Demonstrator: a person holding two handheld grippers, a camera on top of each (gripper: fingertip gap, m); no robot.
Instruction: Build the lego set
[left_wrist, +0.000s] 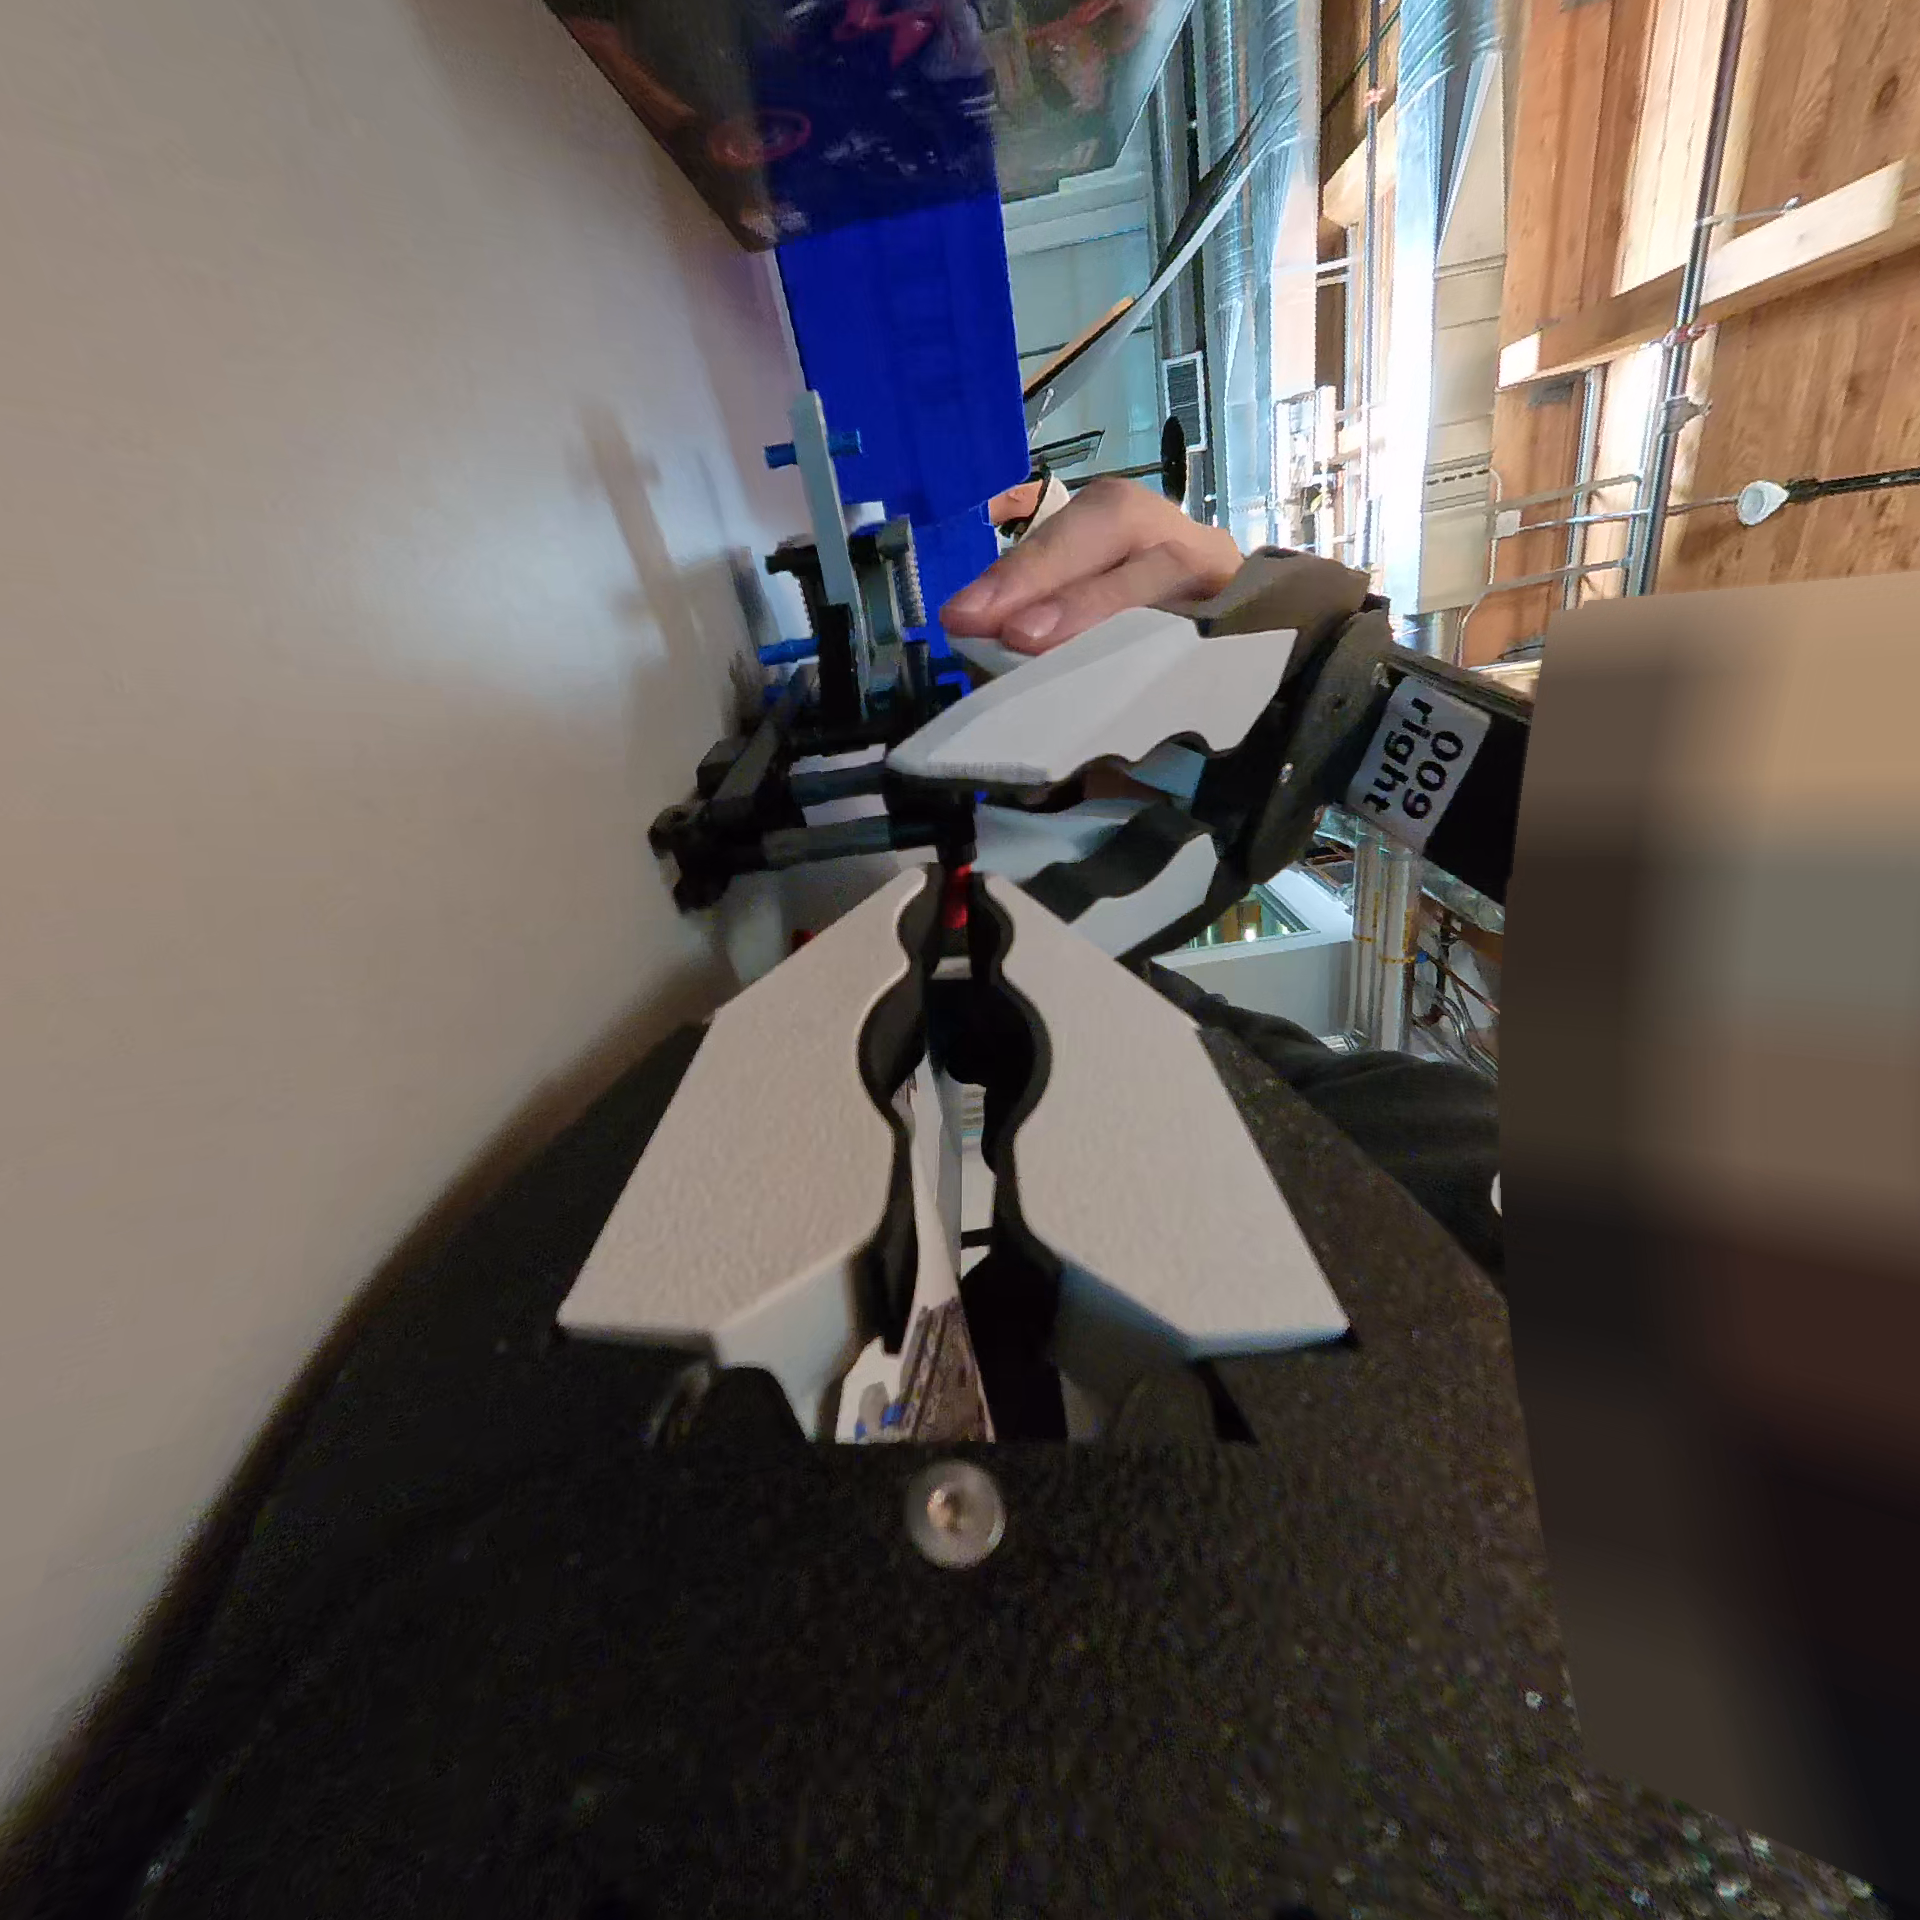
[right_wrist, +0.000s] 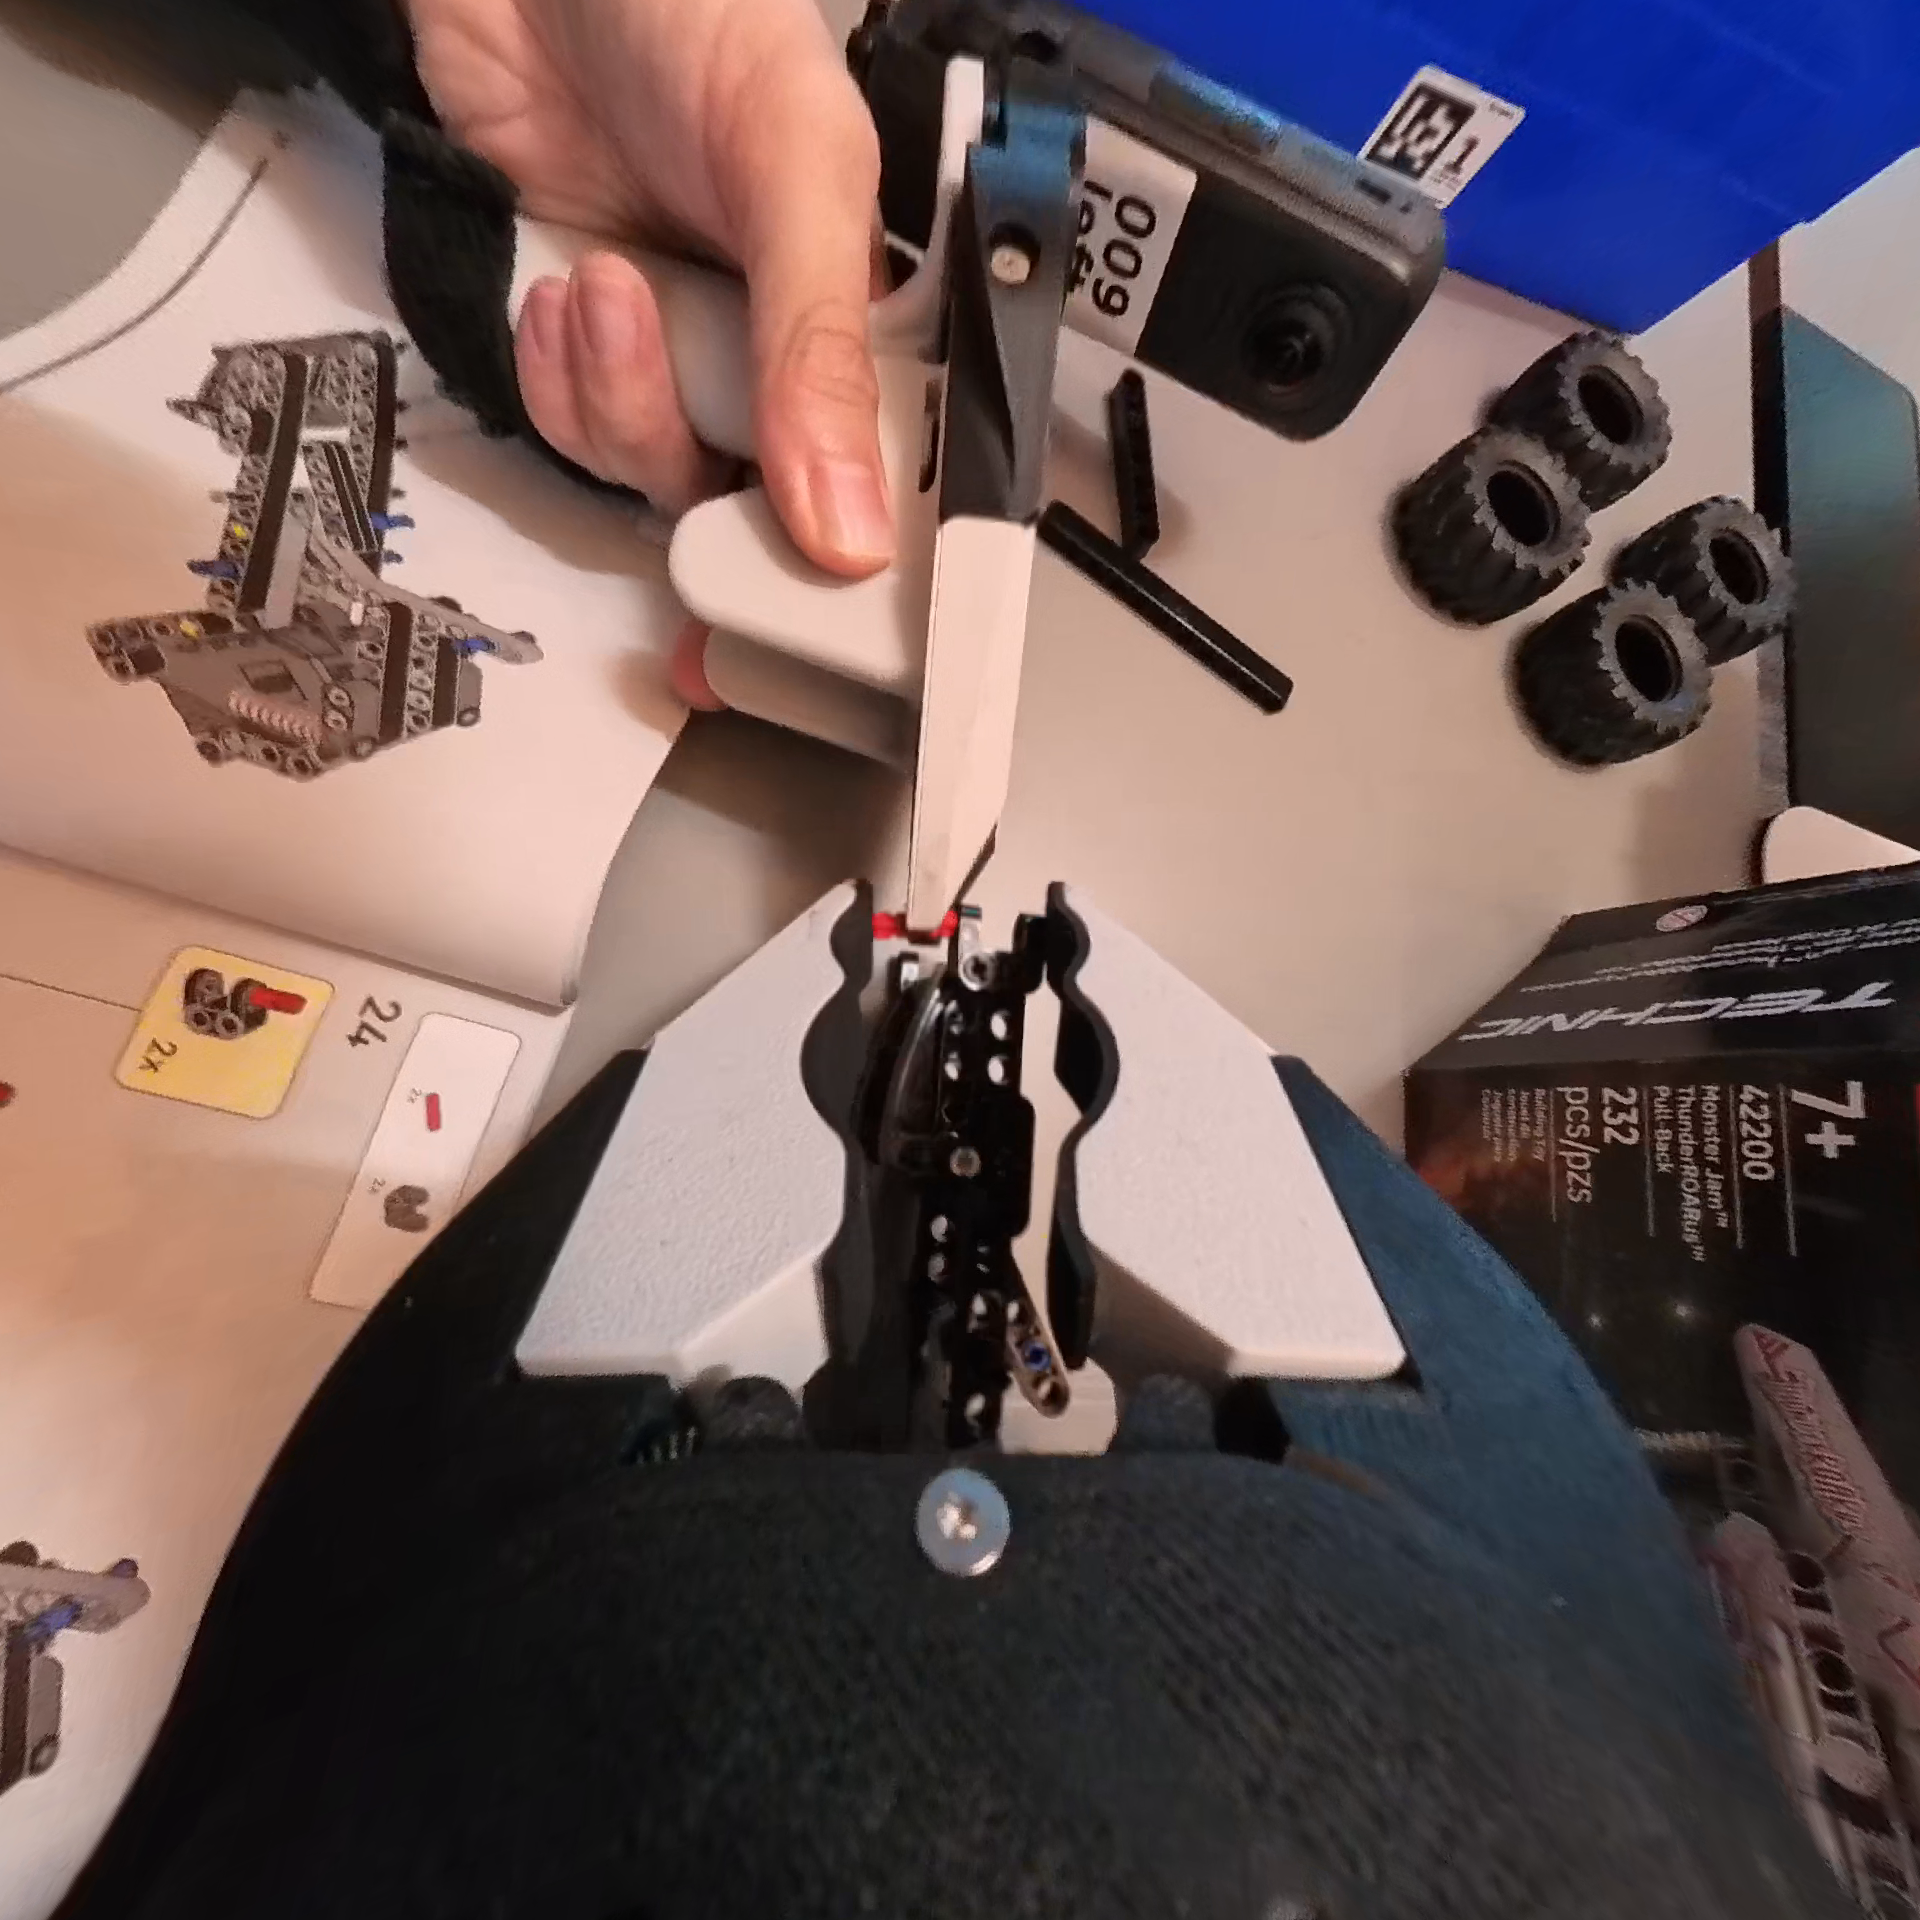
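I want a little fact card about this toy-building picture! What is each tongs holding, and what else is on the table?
left tongs: shut on a small red pin
right tongs: shut on the black toy frame
pin and frame: meeting at the tips
tyres: four, black, loose on the white table
booklet: open, beside the tongs
box: dark, on the other side
blue bin: at the back

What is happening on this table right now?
A person is building a lego model with two hand-held tools. The right claw is shut on the black lego assembly; the left claw pinches a small red pin at its end. Four black tyres and the open instruction booklet lie nearby.
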